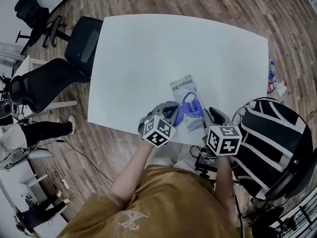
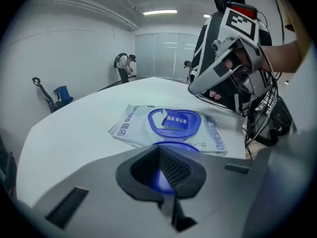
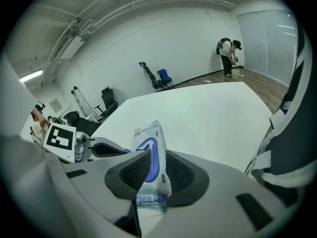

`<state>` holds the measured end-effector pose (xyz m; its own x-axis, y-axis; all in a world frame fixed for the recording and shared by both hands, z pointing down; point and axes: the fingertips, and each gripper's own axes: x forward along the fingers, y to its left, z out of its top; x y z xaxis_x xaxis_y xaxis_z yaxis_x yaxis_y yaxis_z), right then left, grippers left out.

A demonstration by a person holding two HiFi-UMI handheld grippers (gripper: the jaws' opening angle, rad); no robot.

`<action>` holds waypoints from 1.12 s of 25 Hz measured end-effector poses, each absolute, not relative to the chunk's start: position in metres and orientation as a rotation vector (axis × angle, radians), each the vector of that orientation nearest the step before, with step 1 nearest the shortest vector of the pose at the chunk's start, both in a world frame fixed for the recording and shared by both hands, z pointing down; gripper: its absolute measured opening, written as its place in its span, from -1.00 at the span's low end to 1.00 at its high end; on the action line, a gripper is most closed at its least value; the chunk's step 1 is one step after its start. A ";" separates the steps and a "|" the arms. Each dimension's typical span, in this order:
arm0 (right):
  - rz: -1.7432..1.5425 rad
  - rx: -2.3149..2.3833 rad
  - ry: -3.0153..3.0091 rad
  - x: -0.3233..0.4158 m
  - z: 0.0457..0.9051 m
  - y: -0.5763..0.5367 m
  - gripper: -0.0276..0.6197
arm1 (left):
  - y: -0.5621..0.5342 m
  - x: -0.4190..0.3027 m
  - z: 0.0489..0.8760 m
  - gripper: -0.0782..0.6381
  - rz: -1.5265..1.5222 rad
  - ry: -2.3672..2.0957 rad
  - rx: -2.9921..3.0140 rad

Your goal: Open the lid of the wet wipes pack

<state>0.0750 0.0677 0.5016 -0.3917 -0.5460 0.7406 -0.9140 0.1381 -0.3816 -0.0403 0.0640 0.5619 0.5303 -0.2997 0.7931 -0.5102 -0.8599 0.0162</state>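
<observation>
The wet wipes pack [image 1: 184,89] lies on the white table [image 1: 148,53] near its front edge, light grey with a blue oval opening ring [image 1: 192,105]. My left gripper [image 1: 174,112] is shut on the blue lid [image 2: 162,178], which is lifted off the ring [image 2: 174,122] towards me. In the left gripper view the lid sits pinched between the dark pads [image 2: 173,166]. My right gripper [image 1: 210,117] is shut on the near end of the pack [image 3: 154,175], with the pack's edge pressed between its pads [image 3: 132,168]. The rest of the pack [image 2: 130,125] lies flat.
Two black office chairs [image 1: 81,43] stand at the table's left side. A black-and-white chair [image 1: 272,138] is close on the right, behind my right gripper [image 2: 200,88]. Small items [image 1: 274,78] lie on the wooden floor at the right. A person [image 3: 228,53] stands far off.
</observation>
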 end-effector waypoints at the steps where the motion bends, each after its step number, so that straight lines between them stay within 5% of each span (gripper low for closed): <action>1: 1.160 1.410 -1.990 0.078 0.502 0.066 -0.59 | 0.058 -0.037 0.562 -0.77 1.246 -0.678 2.532; 5: 1.150 1.471 -1.968 0.091 0.500 0.060 -0.61 | 0.040 -0.025 0.562 -0.77 1.266 -0.659 2.556; 10: 1.124 1.538 -1.946 0.104 0.497 0.059 -0.89 | 0.037 -0.022 0.559 -0.77 1.291 -0.660 2.574; 28: 1.037 1.496 -1.914 0.106 0.498 0.061 -0.90 | 0.030 -0.035 0.518 -0.77 0.939 -0.840 2.593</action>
